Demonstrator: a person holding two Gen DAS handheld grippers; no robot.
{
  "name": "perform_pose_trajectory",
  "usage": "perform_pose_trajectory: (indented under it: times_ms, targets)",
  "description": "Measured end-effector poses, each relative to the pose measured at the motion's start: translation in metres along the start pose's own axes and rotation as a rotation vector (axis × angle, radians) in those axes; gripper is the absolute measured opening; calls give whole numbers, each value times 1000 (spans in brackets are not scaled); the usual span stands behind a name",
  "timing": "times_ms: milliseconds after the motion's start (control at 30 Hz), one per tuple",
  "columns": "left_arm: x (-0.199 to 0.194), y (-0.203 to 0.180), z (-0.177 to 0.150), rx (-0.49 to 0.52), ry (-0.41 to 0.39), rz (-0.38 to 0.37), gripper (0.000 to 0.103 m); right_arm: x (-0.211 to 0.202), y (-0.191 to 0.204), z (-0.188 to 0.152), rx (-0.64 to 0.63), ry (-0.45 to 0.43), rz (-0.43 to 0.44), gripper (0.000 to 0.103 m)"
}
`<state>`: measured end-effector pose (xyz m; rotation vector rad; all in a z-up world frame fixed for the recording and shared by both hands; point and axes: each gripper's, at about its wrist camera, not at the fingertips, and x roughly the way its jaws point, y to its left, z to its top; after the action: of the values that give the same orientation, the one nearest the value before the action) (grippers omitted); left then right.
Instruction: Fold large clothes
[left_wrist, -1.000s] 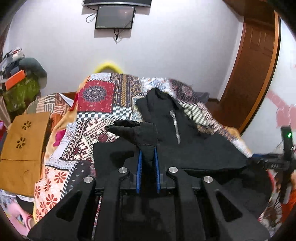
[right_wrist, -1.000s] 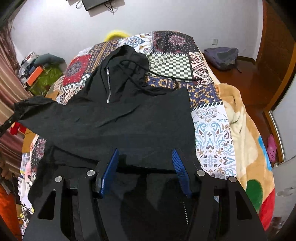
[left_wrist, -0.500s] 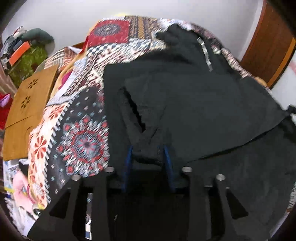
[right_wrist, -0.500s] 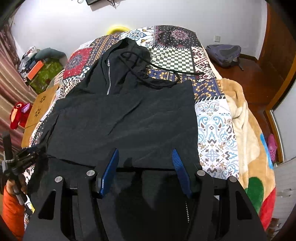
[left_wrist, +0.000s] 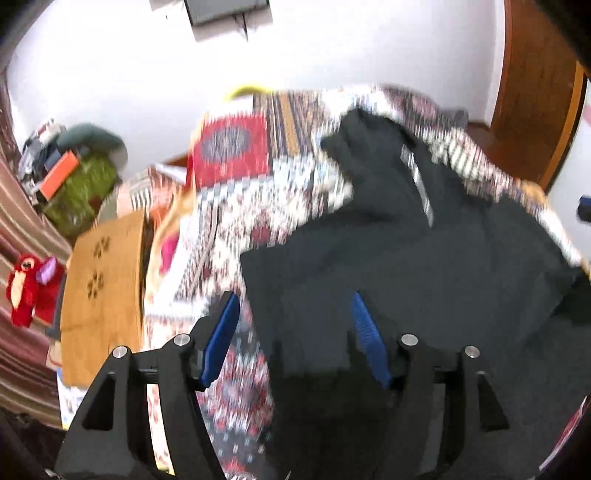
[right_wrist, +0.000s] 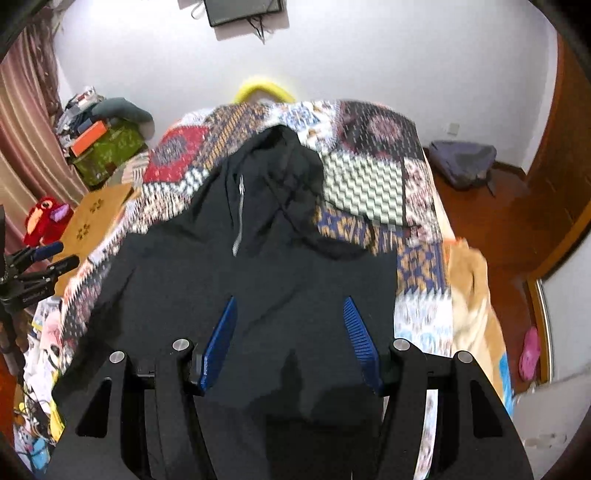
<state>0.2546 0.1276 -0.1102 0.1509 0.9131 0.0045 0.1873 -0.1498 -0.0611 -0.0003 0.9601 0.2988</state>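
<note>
Between folds: the black hoodie lies mid-frame on the patterned bedspread; left gripper and right gripper, both spread and empty, hover above, likely needing a fresh edge next.

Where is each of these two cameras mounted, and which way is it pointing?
Left wrist view: sits on the left gripper, looking forward between its open blue fingers at the black hooded jacket on the patchwork bedspread; blurred.
Right wrist view: sits on the right gripper, also open, looking up the bed over the jacket's zipper toward the white wall; the left gripper shows at the left edge.
Shared: jacket, bedspread, red plush toy, wall-mounted screen.
</note>
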Motion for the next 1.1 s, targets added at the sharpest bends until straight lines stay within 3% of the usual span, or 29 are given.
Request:
perform_pose_trajectory:
  times_ms: [200,300,400,533,733,1033,1100]
  targets:
    - [4,-19,63,-17,-92,-93,65,16,-6,51,33,-39,11,56]
    - [22,-35,98,8,-119,-92,65,35,-10,76,60,-33,24,56]
    - [45,-49,127,19,-116,-101,65,51,-12,95,66,-35,6,56]
    - [92,-57,162,-32,-62,-168,65,82,-11,124,82,-35,26,56]
    - [170,-70,187,-90,7,-188,65,149,-11,145,129,6,48,56]
    - [263,-82,186,-133,128,-241,65,248,-26,145,262,134,51,56]
    - [277,-80,181,-158,145,-254,56,260,-29,139,277,150,73,56]
